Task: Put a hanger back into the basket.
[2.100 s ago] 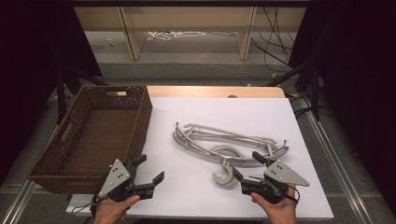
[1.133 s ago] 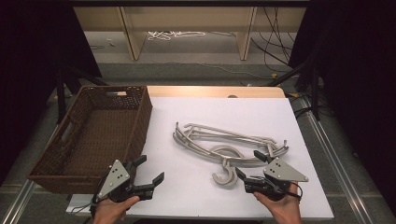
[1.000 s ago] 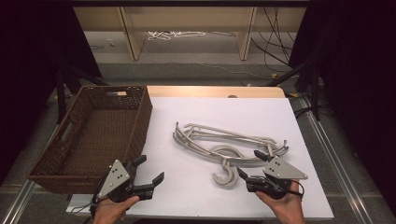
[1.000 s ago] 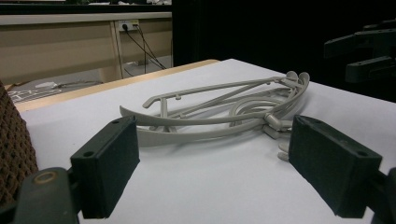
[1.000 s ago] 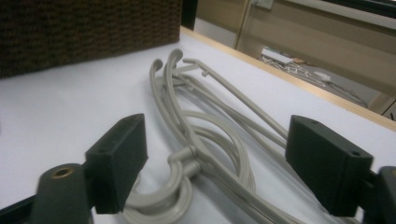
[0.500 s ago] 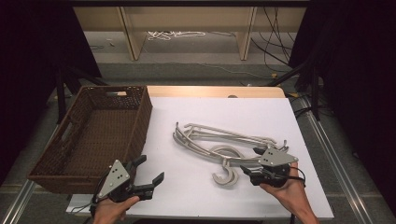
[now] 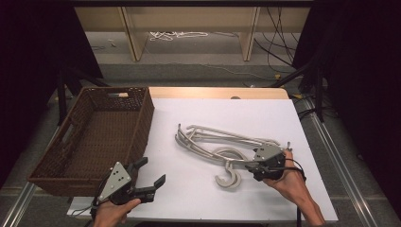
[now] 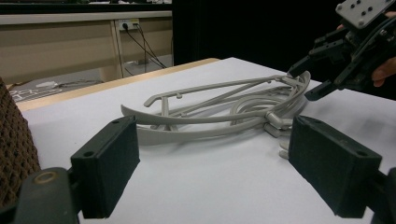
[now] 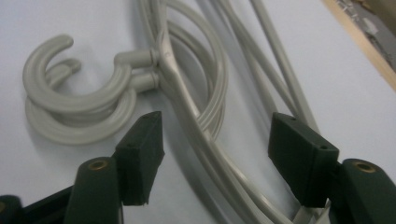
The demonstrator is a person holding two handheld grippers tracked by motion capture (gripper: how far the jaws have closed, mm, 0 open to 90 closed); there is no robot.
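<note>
table [image 7: 198,198]: white top, wooden strip along the far edge; bears everything listed below.

basket [image 7: 142,123]: brown wicker, rectangular, on the table's left side; nothing seen inside. judged the likely destination for the hangers.

hangers [image 7: 213,142]: a loose stack of grey plastic coat hangers, lying flat right of the basket and well apart from it. arms fan toward the far left, hooks [image 7: 229,177] curl toward the near edge. in the right gripper view the hooks [image 9: 70,100] overlap one another and several arms run side by side between the jaws, so they may be partly tangled.

right gripper [image 7: 253,164]: at the stack's right end, near the hook stems, held low over the arms. its jaws have just been closing, and they stand part open, astride the hanger arms; the pads [image 9: 299,154] do not press on them yet. nothing grasped.

left gripper [image 7: 151,177]: near the front edge, just beside the basket's near corner, well apart from the hangers. jaws spread wide, nothing between the pads [image 8: 107,165].

step in hand, as judged: closing in to grasp a hanger. the next move calls for pinching the top hanger's arm alone, then lifting slowly so the hooks beneath slip free before the carry leftward.
</note>
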